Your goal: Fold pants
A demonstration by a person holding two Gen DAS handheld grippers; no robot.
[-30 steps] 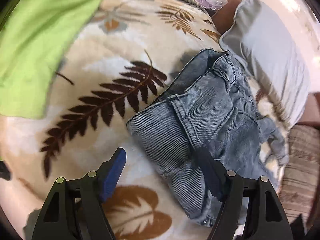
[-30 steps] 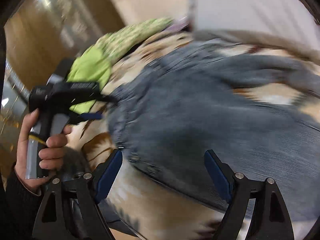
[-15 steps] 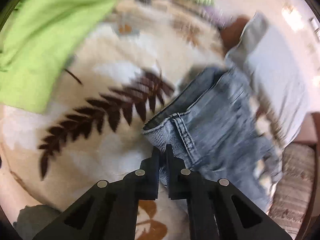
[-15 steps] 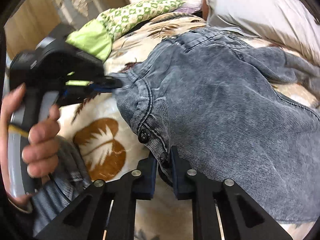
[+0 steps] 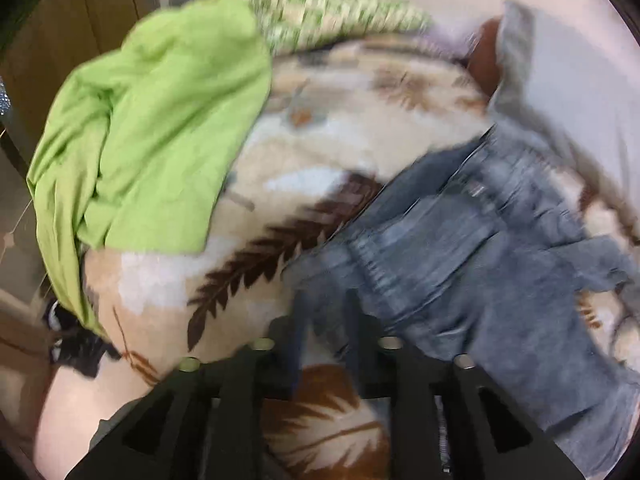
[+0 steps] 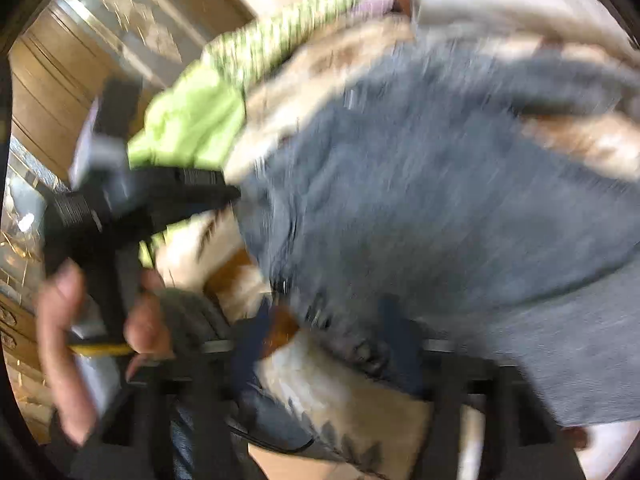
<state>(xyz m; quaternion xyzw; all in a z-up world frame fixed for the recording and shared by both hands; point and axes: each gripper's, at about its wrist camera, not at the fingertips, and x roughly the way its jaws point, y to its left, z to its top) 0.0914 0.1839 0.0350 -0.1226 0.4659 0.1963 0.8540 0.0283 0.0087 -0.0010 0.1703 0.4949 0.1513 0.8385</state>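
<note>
Blue-grey denim pants lie on a cream blanket with brown fern prints. Both views are motion-blurred. In the left wrist view my left gripper has its fingers a little apart at the waistband corner, with denim between them. In the right wrist view the pants fill the frame. My right gripper is open with the buttoned waistband edge lying between its fingers. The left gripper shows there too, held in a hand, its tip at the waistband's far corner.
A lime-green cloth and a green patterned pillow lie at the blanket's far left. A grey pillow lies at the right. Wooden wardrobe doors stand beyond the bed.
Both grippers were shut on the waistband half a second ago. Now their fingers have parted, the right one wide. Both cameras have pulled back and tilted, blurring the views.
</note>
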